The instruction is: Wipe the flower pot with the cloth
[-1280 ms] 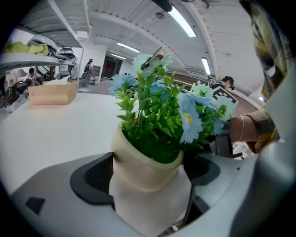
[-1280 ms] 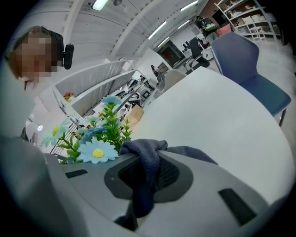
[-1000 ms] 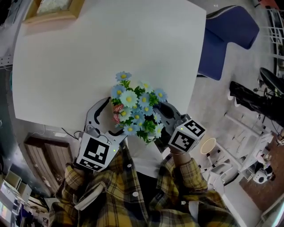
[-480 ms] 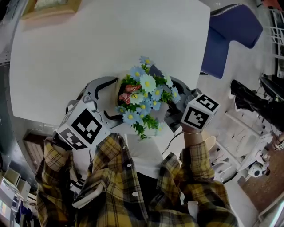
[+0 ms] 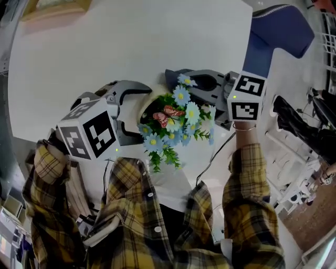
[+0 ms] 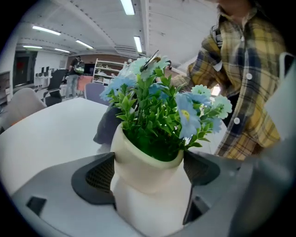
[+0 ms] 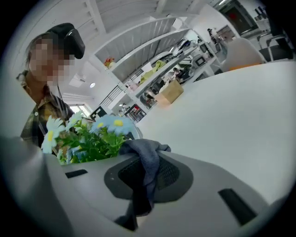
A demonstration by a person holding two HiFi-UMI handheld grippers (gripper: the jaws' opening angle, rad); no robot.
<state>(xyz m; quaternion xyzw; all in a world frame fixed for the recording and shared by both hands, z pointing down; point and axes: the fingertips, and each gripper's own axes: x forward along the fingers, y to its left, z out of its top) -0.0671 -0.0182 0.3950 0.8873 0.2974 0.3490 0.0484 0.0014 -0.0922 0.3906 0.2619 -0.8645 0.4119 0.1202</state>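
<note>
A cream flower pot [image 6: 148, 185] with blue daisies, green leaves [image 5: 176, 123] and a small butterfly is clamped between the jaws of my left gripper [image 6: 149, 178]. In the head view the pot [image 5: 148, 103] is held tilted above the near edge of the white table [image 5: 131, 47], with the left gripper [image 5: 137, 111] reaching in from the left. My right gripper [image 5: 185, 86] is on the pot's far right side, shut on a dark grey-blue cloth [image 5: 174, 76]. In the right gripper view the cloth [image 7: 147, 162] hangs bunched between the jaws, right beside the flowers [image 7: 92, 139].
A wooden frame [image 5: 52, 8] lies at the table's far left corner. A blue chair [image 5: 273, 37] stands off the table's right side. The person's plaid sleeves and body fill the near side. Shelves and chairs stand in the room behind.
Both grippers have moved farther over the table with the pot. The left gripper swung out left, and the right one moved round to the pot's far right with the cloth.
</note>
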